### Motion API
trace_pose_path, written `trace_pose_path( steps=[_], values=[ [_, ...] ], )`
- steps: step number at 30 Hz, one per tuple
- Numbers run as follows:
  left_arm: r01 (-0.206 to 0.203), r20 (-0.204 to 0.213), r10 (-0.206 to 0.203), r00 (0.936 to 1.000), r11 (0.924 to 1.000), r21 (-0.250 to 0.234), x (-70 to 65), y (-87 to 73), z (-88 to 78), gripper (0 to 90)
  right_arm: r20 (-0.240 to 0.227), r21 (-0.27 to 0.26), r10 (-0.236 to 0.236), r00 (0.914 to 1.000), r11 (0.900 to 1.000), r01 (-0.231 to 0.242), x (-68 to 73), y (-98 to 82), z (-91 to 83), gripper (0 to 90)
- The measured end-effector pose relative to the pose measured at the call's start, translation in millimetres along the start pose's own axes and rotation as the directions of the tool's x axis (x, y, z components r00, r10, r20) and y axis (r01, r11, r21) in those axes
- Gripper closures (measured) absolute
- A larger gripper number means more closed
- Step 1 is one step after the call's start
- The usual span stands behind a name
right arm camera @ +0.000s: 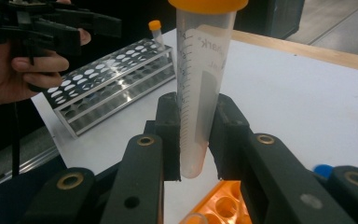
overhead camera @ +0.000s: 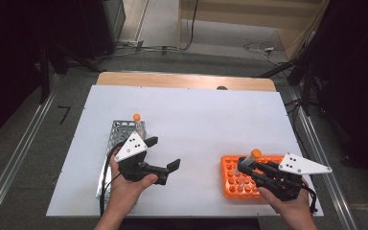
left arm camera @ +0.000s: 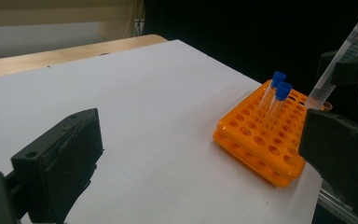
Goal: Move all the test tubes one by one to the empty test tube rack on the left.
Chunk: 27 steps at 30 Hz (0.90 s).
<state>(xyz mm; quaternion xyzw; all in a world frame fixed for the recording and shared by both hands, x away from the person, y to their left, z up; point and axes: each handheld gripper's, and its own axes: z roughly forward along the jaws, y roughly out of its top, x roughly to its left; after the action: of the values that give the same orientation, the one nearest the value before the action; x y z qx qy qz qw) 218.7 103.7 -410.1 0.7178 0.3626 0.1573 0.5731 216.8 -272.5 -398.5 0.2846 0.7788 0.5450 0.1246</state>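
Both grippers are showing black bodies, the left gripper (overhead camera: 164,154) and right gripper (overhead camera: 244,164) each wearing a white three-cornered plate dotted with dark screws. Brass-ringed holes are glinting along the right one's jaw arms. A black cable is trailing beneath the left hand (overhead camera: 124,184).

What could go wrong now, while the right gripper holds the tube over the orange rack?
The right gripper pinches the tube low, near its tip, so the tube may tilt or slip. Two blue-capped tubes stand in the orange rack, and a low swing might knock them.
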Motion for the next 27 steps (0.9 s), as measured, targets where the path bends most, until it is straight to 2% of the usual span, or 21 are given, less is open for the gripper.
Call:
trace_pose_path(
  steps=[8, 19, 23, 27],
  values=[
    [-0.009, 0.025, 0.009, 0.9997, 1.0000, 0.002, -9.3, 1.2, 4.3, 0.0, -0.041, 0.015, -0.018, 0.9990, 1.000, 0.019, 16.9, 0.0, 15.0, 72.3],
    [-0.009, 0.094, 0.009, 0.9956, 0.9999, 0.005, -22.7, 2.3, 12.5, 4.2, -0.090, 0.058, -0.036, 0.9952, 0.997, 0.042, 34.8, -5.2, 36.4, 72.3],
    [-0.025, 0.116, 0.021, 0.9930, 0.9993, 0.028, -32.8, 4.2, 18.6, 9.0, -0.098, 0.078, -0.037, 0.9945, 0.996, 0.045, 38.5, -7.6, 43.1, 72.3],
    [-0.030, 0.157, 0.024, 0.9873, 0.9989, 0.036, -39.7, 4.3, 23.2, 17.5, -0.103, 0.089, -0.033, 0.9941, 0.995, 0.042, 39.2, -9.4, 47.7, 72.3]
  ],
)
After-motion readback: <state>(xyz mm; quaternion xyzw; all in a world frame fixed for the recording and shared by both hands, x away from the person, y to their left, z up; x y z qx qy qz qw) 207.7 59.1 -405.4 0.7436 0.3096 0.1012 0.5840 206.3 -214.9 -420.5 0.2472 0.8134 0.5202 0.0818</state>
